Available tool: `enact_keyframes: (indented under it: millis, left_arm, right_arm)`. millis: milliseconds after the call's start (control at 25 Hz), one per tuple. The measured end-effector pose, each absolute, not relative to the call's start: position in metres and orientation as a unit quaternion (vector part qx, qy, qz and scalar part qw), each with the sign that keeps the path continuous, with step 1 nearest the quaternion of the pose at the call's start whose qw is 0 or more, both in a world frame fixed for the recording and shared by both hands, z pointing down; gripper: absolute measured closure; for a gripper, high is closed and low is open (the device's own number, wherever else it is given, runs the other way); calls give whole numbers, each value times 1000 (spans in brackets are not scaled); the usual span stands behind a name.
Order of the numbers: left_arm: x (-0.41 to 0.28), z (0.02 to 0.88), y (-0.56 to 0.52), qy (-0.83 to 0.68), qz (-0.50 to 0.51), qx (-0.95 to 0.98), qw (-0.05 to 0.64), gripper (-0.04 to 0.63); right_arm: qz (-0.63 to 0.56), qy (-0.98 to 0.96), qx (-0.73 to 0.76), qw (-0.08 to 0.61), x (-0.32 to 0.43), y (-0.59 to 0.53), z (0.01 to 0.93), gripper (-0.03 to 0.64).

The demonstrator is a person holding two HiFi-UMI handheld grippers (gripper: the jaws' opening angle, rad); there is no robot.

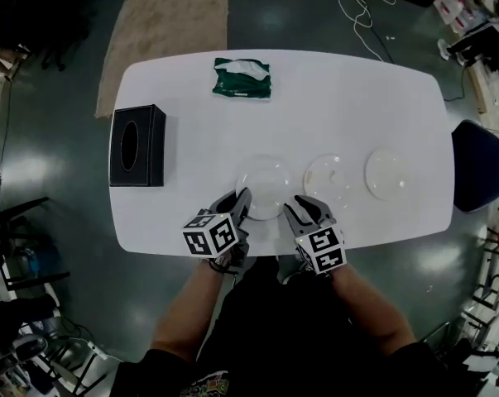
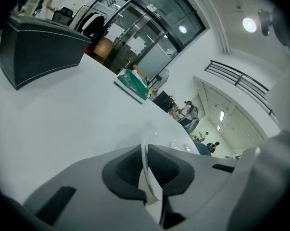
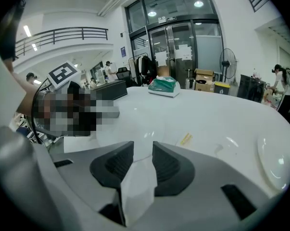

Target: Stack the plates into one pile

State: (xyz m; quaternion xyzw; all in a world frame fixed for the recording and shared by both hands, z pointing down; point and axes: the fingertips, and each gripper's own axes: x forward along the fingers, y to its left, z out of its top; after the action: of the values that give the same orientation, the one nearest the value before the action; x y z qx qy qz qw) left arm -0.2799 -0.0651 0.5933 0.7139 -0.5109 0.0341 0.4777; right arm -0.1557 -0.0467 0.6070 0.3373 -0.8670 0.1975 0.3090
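Observation:
Three clear plates lie in a row near the front of the white table [image 1: 357,98]: left plate [image 1: 264,184], middle plate [image 1: 332,176], right plate [image 1: 391,174]. My left gripper [image 1: 242,202] is shut on the near left rim of the left plate. In the left gripper view the thin rim [image 2: 145,134] stands edge-on, pinched between the dark pads of the left gripper [image 2: 145,154]. My right gripper [image 1: 304,208] hovers at the table's front edge, between the left and middle plates. In the right gripper view its jaws [image 3: 143,150] stand open with only table between them.
A black tissue box [image 1: 137,145] stands at the table's left end. A green packet [image 1: 242,78] lies at the far edge. A blue chair [image 1: 478,165] sits off the right end. A clear plate [image 3: 277,160] shows at the right of the right gripper view.

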Motion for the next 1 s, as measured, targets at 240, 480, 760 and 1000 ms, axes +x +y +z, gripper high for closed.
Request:
enact_keyframes:
  millis: [240, 480, 760, 1000]
  left_arm:
    - [-281, 578, -71, -505, 5, 718, 479, 563]
    - [-269, 554, -81, -490, -18, 733, 472, 563]
    - [-227, 541, -89, -458, -14, 755, 469, 563]
    - [-191, 545, -90, -441, -3, 763, 473, 563]
  right_arm:
    - [193, -859, 376, 289, -134, -58, 590, 482]
    - [186, -851, 408, 274, -111, -62, 571, 482]
    - [184, -836, 447, 261, -73, -62, 554, 483]
    - [181, -825, 471, 255, -36, -64, 546, 486]
